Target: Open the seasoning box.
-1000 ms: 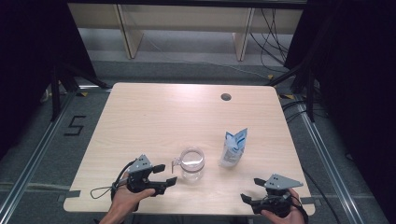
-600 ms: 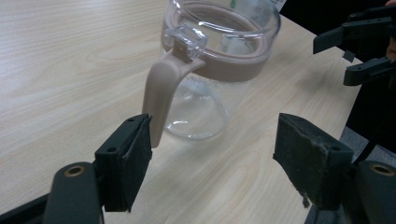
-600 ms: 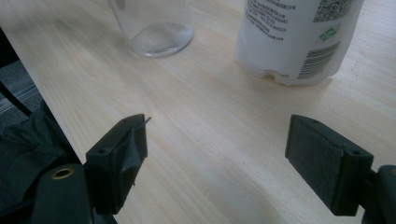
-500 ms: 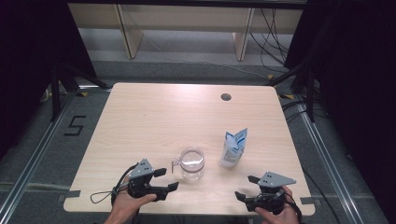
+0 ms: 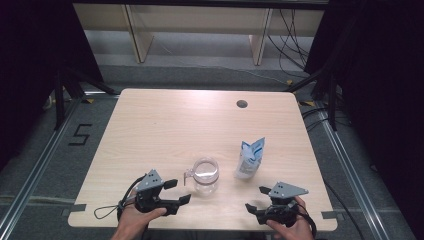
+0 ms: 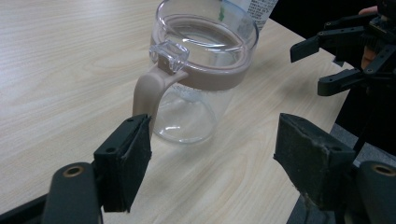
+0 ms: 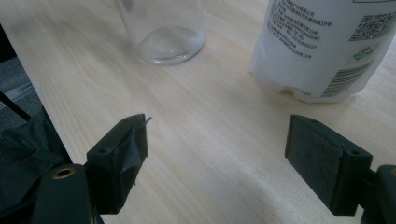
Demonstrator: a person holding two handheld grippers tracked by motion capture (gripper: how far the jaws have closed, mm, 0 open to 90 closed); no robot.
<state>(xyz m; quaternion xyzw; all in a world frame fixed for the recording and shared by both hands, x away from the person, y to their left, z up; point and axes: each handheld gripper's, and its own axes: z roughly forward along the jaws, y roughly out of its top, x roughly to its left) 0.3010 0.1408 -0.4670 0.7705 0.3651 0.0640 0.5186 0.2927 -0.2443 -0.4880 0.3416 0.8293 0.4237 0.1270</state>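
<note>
Left tool [image 6: 210, 154] near cup handle [image 6: 147, 91], close-up.

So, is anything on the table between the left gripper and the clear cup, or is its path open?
Nothing visible blocks it. The left gripper is open and faces the clear cup across bare table; its handle lies just ahead of one of the fingers. The white pouch stands beyond the cup.

Even overhead light on the pale counter [image 5: 165, 130]; surroundings at 3 and 9 o'clock fall to black. Soft shadows only. High view slightly soft. Glare on clear cup [image 6: 205, 56] rim; near tool pads blurred.
</note>
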